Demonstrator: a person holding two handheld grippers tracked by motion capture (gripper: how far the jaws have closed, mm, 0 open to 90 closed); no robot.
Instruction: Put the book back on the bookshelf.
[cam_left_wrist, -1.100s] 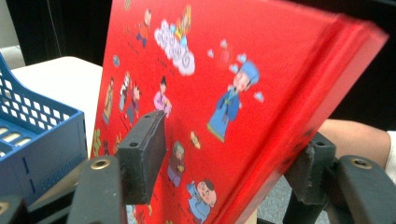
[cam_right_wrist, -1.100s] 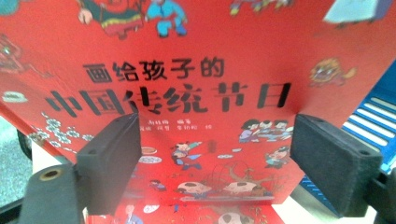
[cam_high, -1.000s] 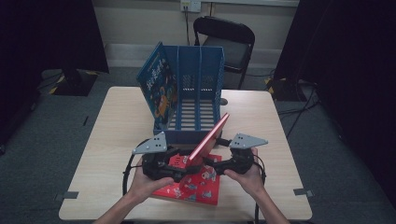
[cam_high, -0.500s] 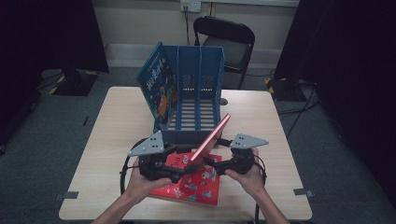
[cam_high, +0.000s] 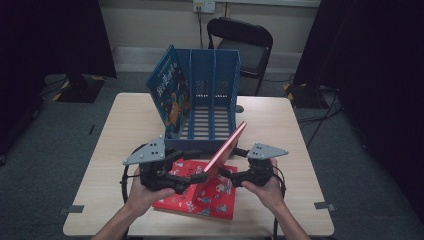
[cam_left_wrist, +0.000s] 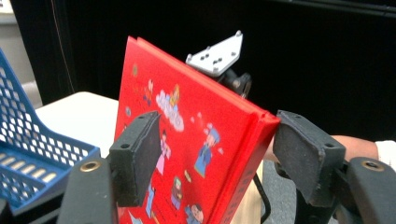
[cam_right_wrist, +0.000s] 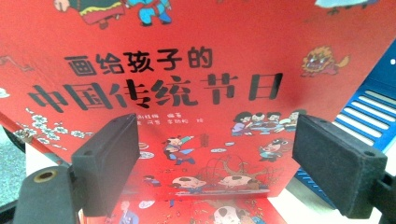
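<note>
A red picture book (cam_high: 227, 145) stands tilted on edge over a second red book (cam_high: 210, 197) that lies flat on the table (cam_high: 125, 125). My left gripper (cam_high: 196, 178) is at the raised book's lower left, its jaws spread with the red book (cam_left_wrist: 196, 140) slanting between them. The right pad (cam_left_wrist: 303, 154) sits at the book's spine edge. My right gripper (cam_high: 223, 174) is open at the raised book's right side. In its view the title cover (cam_right_wrist: 187, 93) faces me just beyond both pads.
A blue slotted file rack (cam_high: 212, 100) stands behind the books, with a blue book (cam_high: 170, 95) leaning in its left slot. A black chair (cam_high: 245, 45) is beyond the table. Bare tabletop lies to the left and right of the rack.
My left gripper has shifted slightly left. The raised red book holds about the same tilt.
</note>
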